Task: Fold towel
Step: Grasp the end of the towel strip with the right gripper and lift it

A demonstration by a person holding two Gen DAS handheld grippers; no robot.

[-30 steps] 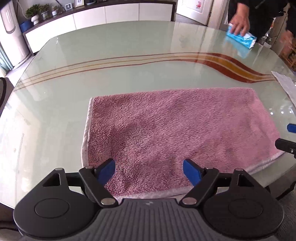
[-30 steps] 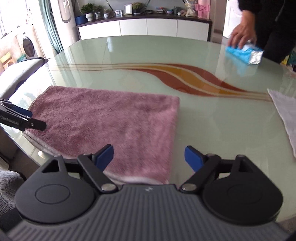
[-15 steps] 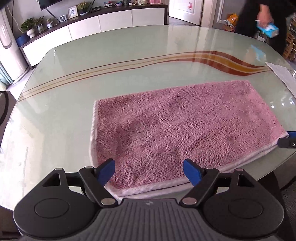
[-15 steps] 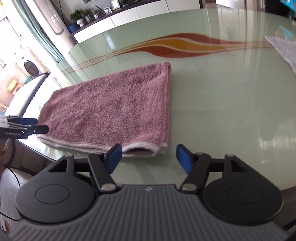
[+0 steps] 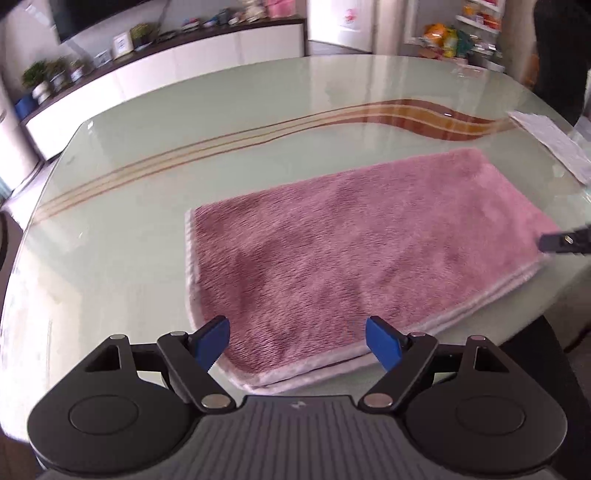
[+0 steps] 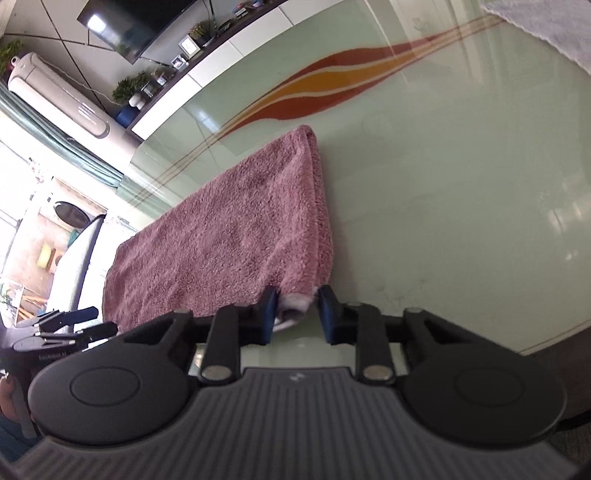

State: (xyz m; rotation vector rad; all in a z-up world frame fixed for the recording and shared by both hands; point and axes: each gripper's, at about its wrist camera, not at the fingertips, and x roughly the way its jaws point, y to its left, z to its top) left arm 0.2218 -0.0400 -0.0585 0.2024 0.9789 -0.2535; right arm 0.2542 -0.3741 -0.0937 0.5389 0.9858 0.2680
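Observation:
A pink towel, folded in half with its white hems along the near side, lies flat on the glass table. My left gripper is open just above the towel's near left corner, its blue pads apart on either side of the hem. My right gripper is rolled to one side and its jaws are closing on the towel's near right corner, which bunches between the blue pads. Each gripper also shows in the other's view: the right gripper at the towel's right end, the left gripper at its left end.
A white cloth lies at the table's far right edge, also seen as the white cloth. A person in dark clothes stands beyond the table's right corner. A grey chair back stands by the left end. The table's near edge runs just under both grippers.
My right gripper rolled, dropped to the towel's near right corner and narrowed its jaws around it. The person took the blue packet off the table. The left gripper stayed open and rolled slightly.

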